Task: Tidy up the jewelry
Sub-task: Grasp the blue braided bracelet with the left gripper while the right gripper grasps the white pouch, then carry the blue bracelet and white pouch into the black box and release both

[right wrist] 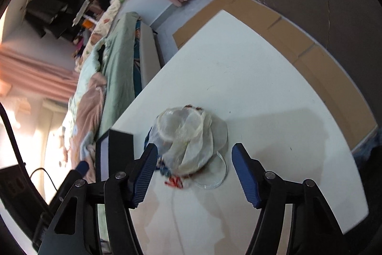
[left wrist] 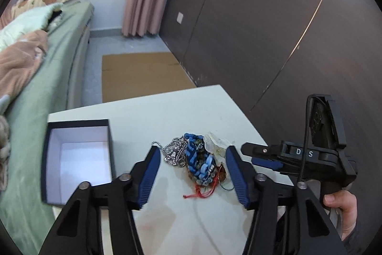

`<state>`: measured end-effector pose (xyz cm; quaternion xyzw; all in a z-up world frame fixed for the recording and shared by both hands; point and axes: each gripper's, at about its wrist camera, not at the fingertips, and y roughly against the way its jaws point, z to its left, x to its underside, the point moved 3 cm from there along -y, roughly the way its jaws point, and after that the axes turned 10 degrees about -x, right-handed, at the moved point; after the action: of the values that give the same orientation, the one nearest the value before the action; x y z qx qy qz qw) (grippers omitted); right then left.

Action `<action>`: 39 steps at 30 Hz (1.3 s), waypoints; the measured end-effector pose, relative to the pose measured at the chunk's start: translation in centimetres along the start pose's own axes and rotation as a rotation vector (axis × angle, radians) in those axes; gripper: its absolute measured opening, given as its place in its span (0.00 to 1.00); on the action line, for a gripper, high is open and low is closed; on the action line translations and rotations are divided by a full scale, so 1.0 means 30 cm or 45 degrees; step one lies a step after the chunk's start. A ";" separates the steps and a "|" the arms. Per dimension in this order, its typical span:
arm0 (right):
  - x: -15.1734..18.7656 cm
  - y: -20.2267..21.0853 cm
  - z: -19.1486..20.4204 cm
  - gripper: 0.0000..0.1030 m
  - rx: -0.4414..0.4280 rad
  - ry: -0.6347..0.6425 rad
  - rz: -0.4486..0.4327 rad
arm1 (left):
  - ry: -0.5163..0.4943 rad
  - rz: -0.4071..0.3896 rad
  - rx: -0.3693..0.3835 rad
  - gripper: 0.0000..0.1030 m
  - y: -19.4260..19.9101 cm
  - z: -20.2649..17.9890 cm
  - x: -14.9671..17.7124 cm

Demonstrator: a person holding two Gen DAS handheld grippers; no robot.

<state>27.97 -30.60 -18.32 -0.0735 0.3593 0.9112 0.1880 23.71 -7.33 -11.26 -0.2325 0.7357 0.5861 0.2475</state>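
Both grippers, left point(left wrist: 192, 173) and right point(right wrist: 194, 169), hold their jaws open around the jewelry pile point(left wrist: 198, 159) on the white tabletop point(left wrist: 181, 111), beside an open black box point(left wrist: 78, 159).

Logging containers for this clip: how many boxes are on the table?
1. The open black box stands at the white table's left edge, left of the jewelry pile; nothing visible inside it.

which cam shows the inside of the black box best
The left wrist view: the black box sits open beside the left gripper, its white interior fully visible. The right wrist view catches only its dark outer wall edge-on.
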 end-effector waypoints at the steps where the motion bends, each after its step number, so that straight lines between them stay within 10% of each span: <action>1: -0.010 -0.017 -0.006 0.62 0.005 -0.015 0.004 | 0.005 0.015 0.010 0.49 -0.017 -0.002 -0.008; 7: -0.020 -0.104 -0.019 0.39 0.017 -0.034 0.060 | 0.060 0.054 0.101 0.47 -0.098 -0.008 -0.023; 9: -0.019 -0.118 -0.029 0.09 0.035 -0.048 0.074 | 0.057 0.072 0.123 0.45 -0.119 -0.009 -0.008; 11: -0.023 -0.112 -0.028 0.05 0.036 -0.057 0.057 | 0.055 0.101 0.109 0.40 -0.141 -0.010 0.009; 31: -0.063 0.072 0.112 0.03 -0.200 0.051 -0.271 | -0.041 0.130 0.013 0.37 -0.269 -0.019 0.057; 34: -0.063 0.064 0.118 0.03 -0.210 0.056 -0.269 | -0.014 0.164 0.037 0.15 -0.288 -0.011 0.064; 39: -0.056 0.059 0.137 0.03 -0.236 0.083 -0.265 | 0.020 0.137 0.049 0.13 -0.266 0.005 0.050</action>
<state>28.83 -29.46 -13.75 -0.1569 0.2698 0.9132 0.2620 27.62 -8.89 -18.21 -0.1922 0.7601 0.5825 0.2142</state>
